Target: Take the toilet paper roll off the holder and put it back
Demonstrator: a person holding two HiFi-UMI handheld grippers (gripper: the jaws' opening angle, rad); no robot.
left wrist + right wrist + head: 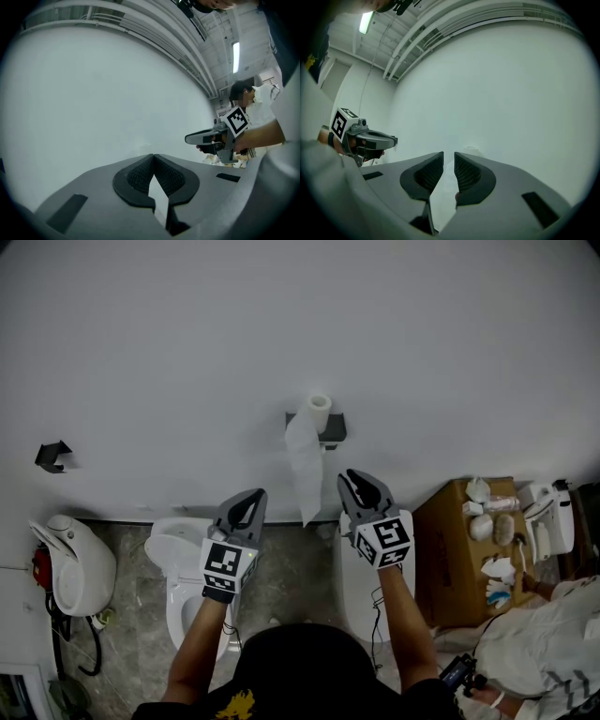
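1. The toilet paper roll (319,405) sits on its holder (330,428) on the wall (187,352). A loose strip of paper (305,470) hangs down from it.
2. Neither claw holds anything, so the roll is either not yet taken off or already put back. From the roll's place alone I cannot tell which.
3. If the task is only beginning, both halves are left: lifting the roll off, then seating it again.
4. The left claw (255,493) has its jaws together at the tips, with nothing between them. Its own view shows only bare wall ahead.
5. The right claw (349,474) has its jaws a narrow slit apart, also with nothing between them.
6. In the head view the roll lies above both claws and between them, nearer the right one and touching neither. The hanging strip comes down into the gap between the two claws.
7. In the right gripper view the roll shows faintly, just over the right-hand jaw tip – ahead of the claw, not inside it.
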